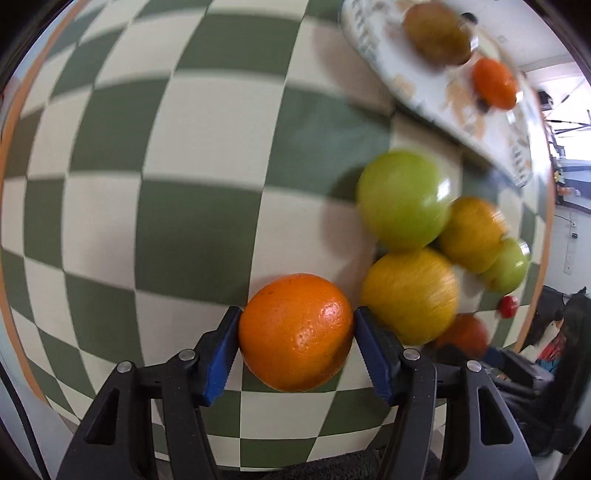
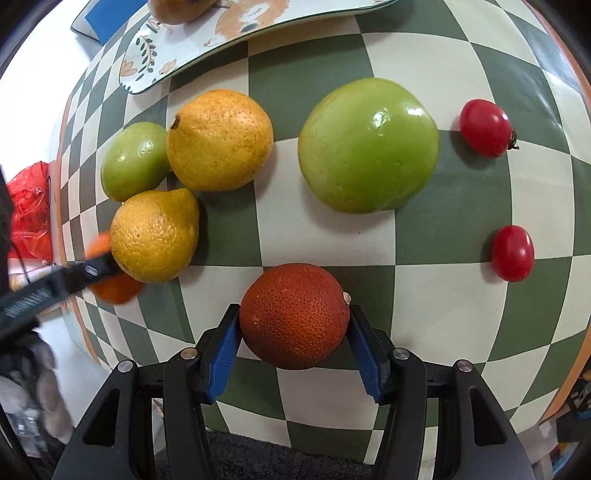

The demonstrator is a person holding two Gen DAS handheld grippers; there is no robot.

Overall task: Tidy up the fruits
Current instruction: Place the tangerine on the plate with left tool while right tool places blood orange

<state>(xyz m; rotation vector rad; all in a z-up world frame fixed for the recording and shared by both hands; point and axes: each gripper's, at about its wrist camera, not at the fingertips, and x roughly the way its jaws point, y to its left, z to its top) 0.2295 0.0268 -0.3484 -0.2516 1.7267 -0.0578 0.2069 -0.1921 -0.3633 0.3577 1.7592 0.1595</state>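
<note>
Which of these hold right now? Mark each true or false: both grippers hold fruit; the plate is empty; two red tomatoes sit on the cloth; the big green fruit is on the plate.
1. Left gripper and right gripper each hold fruit. True: a bright orange and a dark red-orange one.
2. The plate is empty. False: a brownish fruit and a small orange fruit lie on it.
3. Two tomatoes sit on the cloth. True.
4. The big green fruit is on the plate. False: it rests on the cloth.
</note>
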